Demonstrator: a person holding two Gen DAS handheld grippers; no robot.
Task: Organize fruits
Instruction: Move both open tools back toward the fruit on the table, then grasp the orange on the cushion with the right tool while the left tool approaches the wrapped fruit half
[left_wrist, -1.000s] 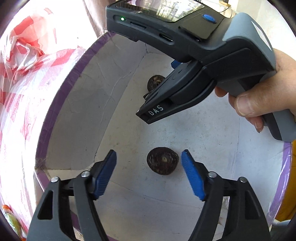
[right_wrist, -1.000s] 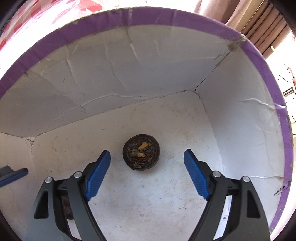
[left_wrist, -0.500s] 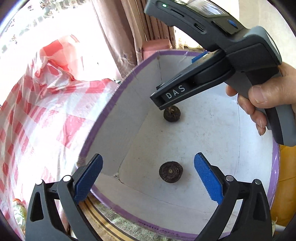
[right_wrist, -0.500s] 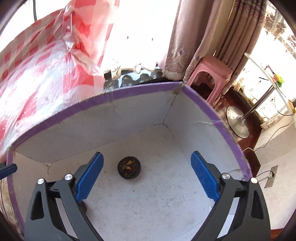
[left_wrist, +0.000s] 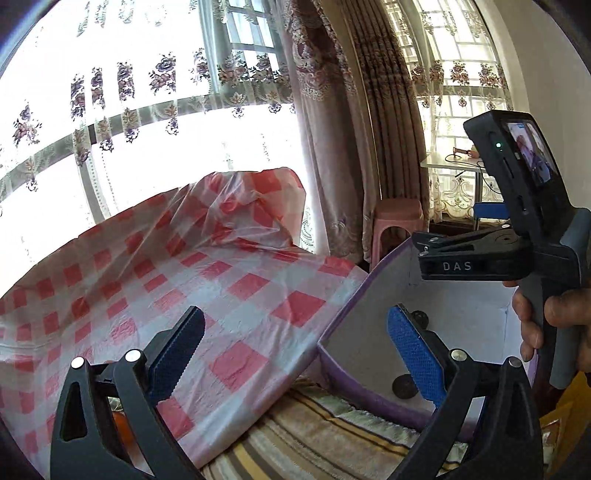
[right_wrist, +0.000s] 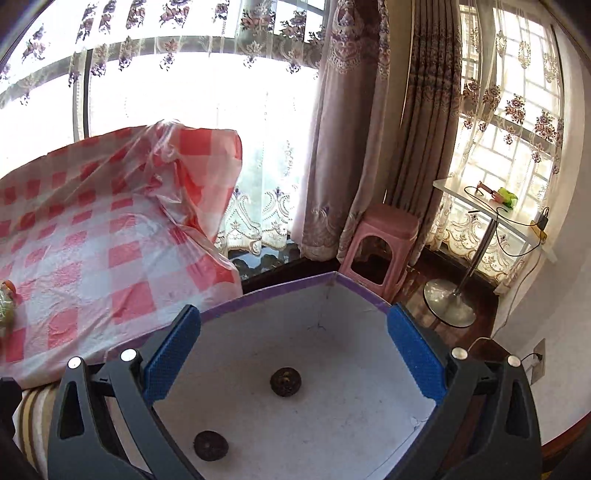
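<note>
Two dark, wrinkled round fruits lie apart on the white floor of a purple-rimmed cardboard box (right_wrist: 277, 291), one near the middle (right_wrist: 285, 381) and one nearer me at the left (right_wrist: 210, 445). My right gripper (right_wrist: 293, 356) hangs above the box, open and with nothing in it. My left gripper (left_wrist: 295, 354) is open and bare too, over the box's left rim (left_wrist: 351, 299) and the checked plastic (left_wrist: 221, 277). Its right finger partly covers both dark fruits (left_wrist: 404, 386) (left_wrist: 419, 317). An orange fruit (left_wrist: 123, 424) peeks out behind its left finger.
A hand (left_wrist: 554, 321) holds the right tool's black housing (left_wrist: 480, 262) over the box. Red-and-white checked plastic (right_wrist: 92, 240) is heaped to the left. A striped cloth (left_wrist: 314, 443) lies under the box. Behind stand a pink stool (right_wrist: 380, 236), curtains and a small pedestal table (right_wrist: 480, 199).
Both grippers rose out of the box and tilted up toward the window. Their jaws spread wider. The two dark fruits stayed on the box floor.
</note>
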